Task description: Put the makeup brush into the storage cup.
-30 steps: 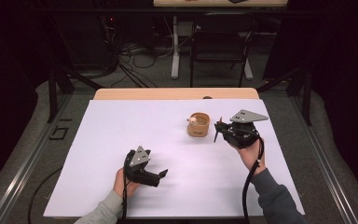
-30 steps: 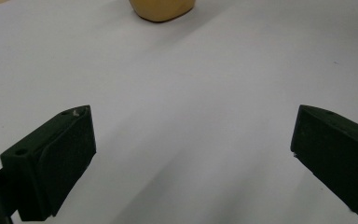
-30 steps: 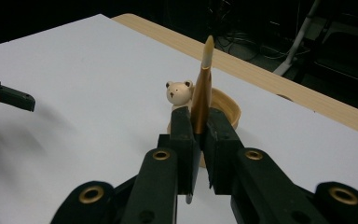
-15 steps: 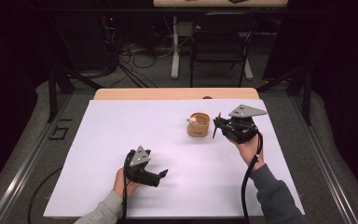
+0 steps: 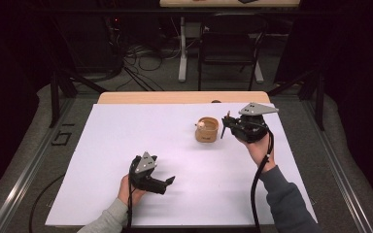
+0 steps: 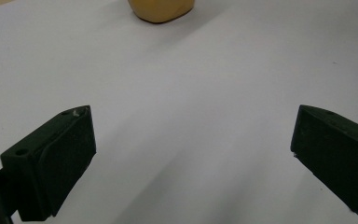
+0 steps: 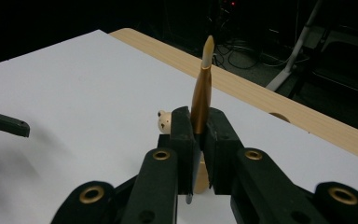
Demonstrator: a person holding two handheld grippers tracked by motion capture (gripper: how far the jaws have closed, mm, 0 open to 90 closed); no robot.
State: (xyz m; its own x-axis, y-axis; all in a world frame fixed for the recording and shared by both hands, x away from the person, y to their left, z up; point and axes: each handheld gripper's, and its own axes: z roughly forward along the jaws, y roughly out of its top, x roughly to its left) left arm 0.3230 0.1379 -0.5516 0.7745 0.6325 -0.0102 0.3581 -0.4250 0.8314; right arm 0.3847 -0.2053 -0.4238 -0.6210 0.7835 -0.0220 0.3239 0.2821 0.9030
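A small tan wooden cup [image 5: 207, 129] stands right of the table's middle, with a little cream bear figure [image 7: 164, 121] at its rim. My right gripper [image 5: 227, 127] hovers just right of the cup, shut on a slim gold brush [image 7: 202, 88] with a cream tip that points up between the jaws. In the right gripper view the cup lies mostly hidden behind the jaws. My left gripper [image 5: 169, 181] rests low near the front of the table, open and holding nothing, its jaws wide apart. The cup's base [image 6: 161, 9] shows far ahead of it.
A white sheet [image 5: 126, 145] covers the wooden table [image 5: 175, 97], whose bare far edge has a small round hole. Beyond the table are a dark floor, cables and a chair frame. The left gripper [image 7: 4, 123] shows at the left edge of the right gripper view.
My right gripper has drifted slightly away from the person and up, staying beside the cup with the brush held. The left gripper has barely moved.
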